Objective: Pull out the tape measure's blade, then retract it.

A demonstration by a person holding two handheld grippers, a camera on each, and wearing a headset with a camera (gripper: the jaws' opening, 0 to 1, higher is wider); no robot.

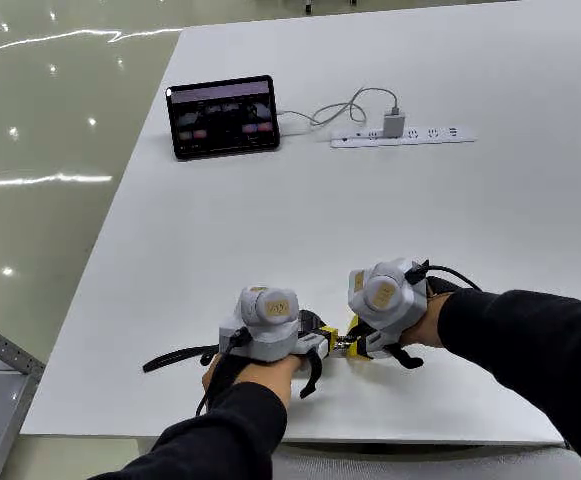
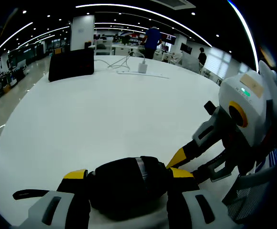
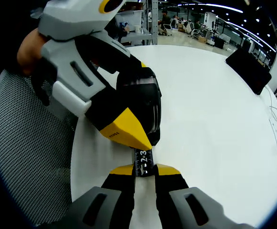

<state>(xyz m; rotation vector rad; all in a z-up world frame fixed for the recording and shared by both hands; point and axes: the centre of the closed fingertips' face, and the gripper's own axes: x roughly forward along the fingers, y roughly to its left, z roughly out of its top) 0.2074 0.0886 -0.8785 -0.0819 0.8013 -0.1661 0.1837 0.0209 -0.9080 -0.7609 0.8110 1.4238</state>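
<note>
Tape measure (image 2: 124,195) sits low in the middle of the left gripper view, a black rounded case lying on the white table (image 1: 370,200), and the left gripper (image 2: 128,173) has its yellow-tipped jaws clamped on either side of it. Over to the right gripper view: the right gripper (image 3: 145,170) has its jaws nearly closed, pinching the end of the blade (image 3: 142,160) between the yellow tips, with the printed digits 2 and 3 readable on it. Just a short stretch of blade is out, running from those tips up to the case, where the left gripper's yellow fingertip crosses in front of it. In the head view the two grippers sit close together at the bottom centre of the frame, near the table's front edge, each held by a hand in a black sleeve (image 1: 530,330). A black strap (image 1: 175,357) lies flat on the table just left of the left gripper. Farther up the frame, well apart from the grippers, a white power strip (image 1: 415,135) lies with a white charger (image 1: 394,123) plugged into it, and a cable (image 1: 335,110) loops left to a dark tablet (image 1: 223,116) with a lit screen. Beyond the table's left edge, glossy floor (image 1: 40,150) reflects the ceiling lights.
</note>
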